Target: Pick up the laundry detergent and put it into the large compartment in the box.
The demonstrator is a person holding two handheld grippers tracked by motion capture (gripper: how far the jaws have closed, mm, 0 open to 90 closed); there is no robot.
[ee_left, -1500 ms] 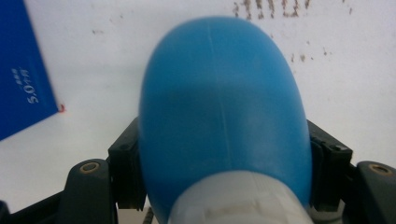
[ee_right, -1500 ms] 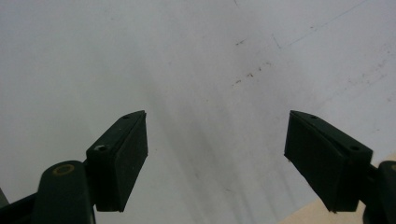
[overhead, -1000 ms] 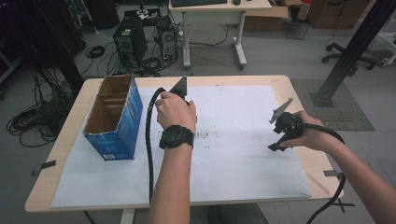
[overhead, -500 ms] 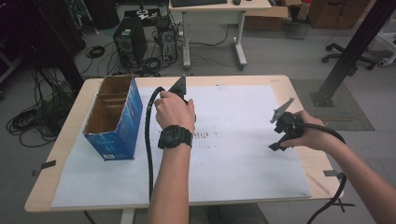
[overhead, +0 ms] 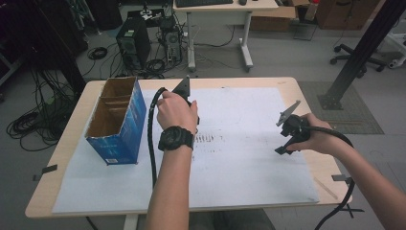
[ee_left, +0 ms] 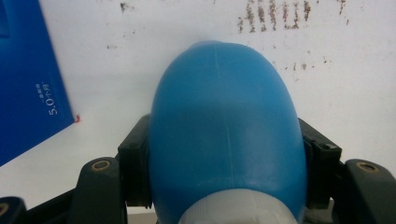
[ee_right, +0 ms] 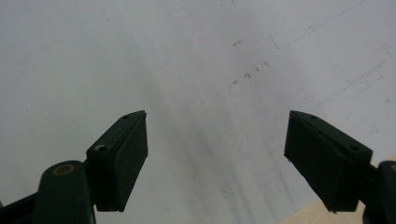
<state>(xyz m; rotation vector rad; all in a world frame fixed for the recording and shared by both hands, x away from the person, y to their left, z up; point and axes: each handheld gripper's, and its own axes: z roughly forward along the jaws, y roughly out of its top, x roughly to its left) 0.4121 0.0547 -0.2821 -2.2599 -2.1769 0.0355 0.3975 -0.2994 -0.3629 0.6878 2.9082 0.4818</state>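
A smooth blue egg-shaped object (ee_left: 224, 107) with a white collar at its near end sits between the black jaws of my left gripper (ee_left: 226, 156), and both pads press on its sides. In the high view the person's left hand, with a black wristwatch, covers that gripper (overhead: 187, 98) over the middle of the white sheet. My right gripper (overhead: 283, 132) hovers at the right side of the sheet. Its jaws (ee_right: 217, 158) stand wide open over bare white paper with nothing between them.
An open-topped blue cardboard box (overhead: 117, 122) with inner dividers stands at the table's left, close to the left hand. A white sheet (overhead: 249, 167) with dark smudges covers most of the wooden table (overhead: 306, 96). Black cables trail from both grippers toward the front edge.
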